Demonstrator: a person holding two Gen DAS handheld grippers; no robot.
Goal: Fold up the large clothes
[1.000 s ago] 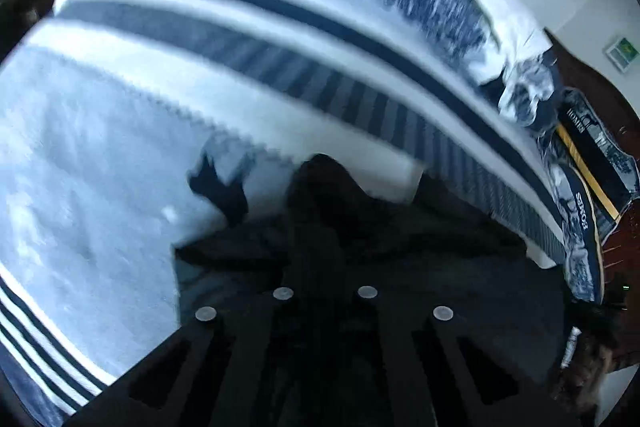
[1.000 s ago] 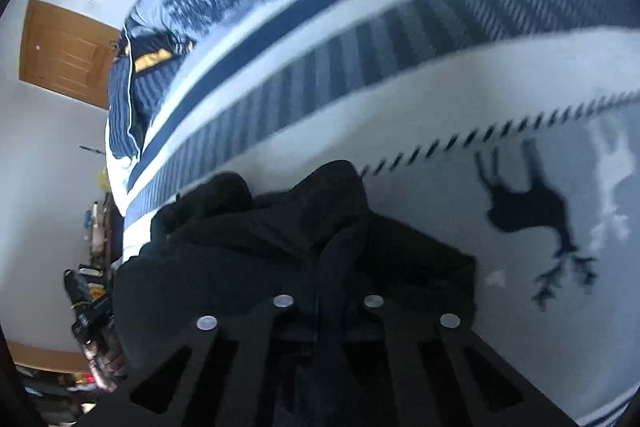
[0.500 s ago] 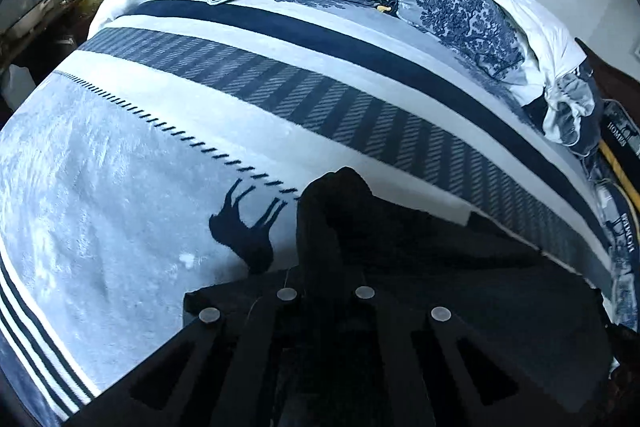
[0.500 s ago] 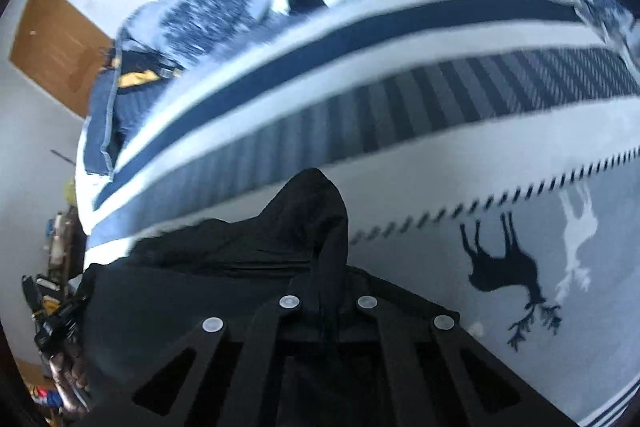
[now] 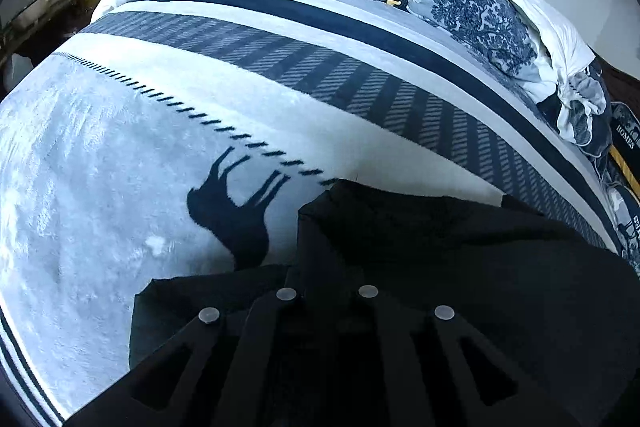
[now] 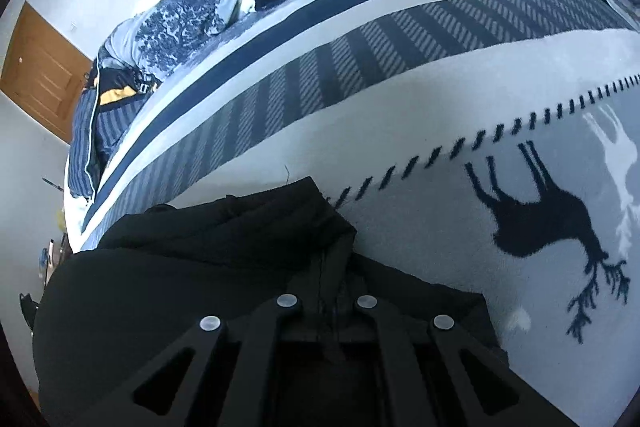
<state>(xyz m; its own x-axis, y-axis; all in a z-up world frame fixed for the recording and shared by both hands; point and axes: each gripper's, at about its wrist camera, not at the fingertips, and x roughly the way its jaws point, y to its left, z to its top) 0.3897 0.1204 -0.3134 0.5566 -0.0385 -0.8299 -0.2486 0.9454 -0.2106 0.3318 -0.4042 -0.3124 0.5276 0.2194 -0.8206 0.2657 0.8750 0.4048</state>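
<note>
Black garment (image 5: pixel 460 259) lies on bed blanket (image 5: pixel 120 187), near deer print (image 5: pixel 236 215), folded edge raised toward us in both views.

Left claw (image 5: pixel 327 293) pinches garment fold, jaws starting to part. Right claw (image 6: pixel 327 301) pressed together on garment fold (image 6: pixel 316 251).

We judge the step: laying the fold down. We lower both corners evenly, keep edge taut, align with layer beneath, release only once cloth rests flat.

Claw tips buried in black cloth; garment type, sleeves, near hem cut off. Pillows (image 5: pixel 472 3) at far end.
</note>
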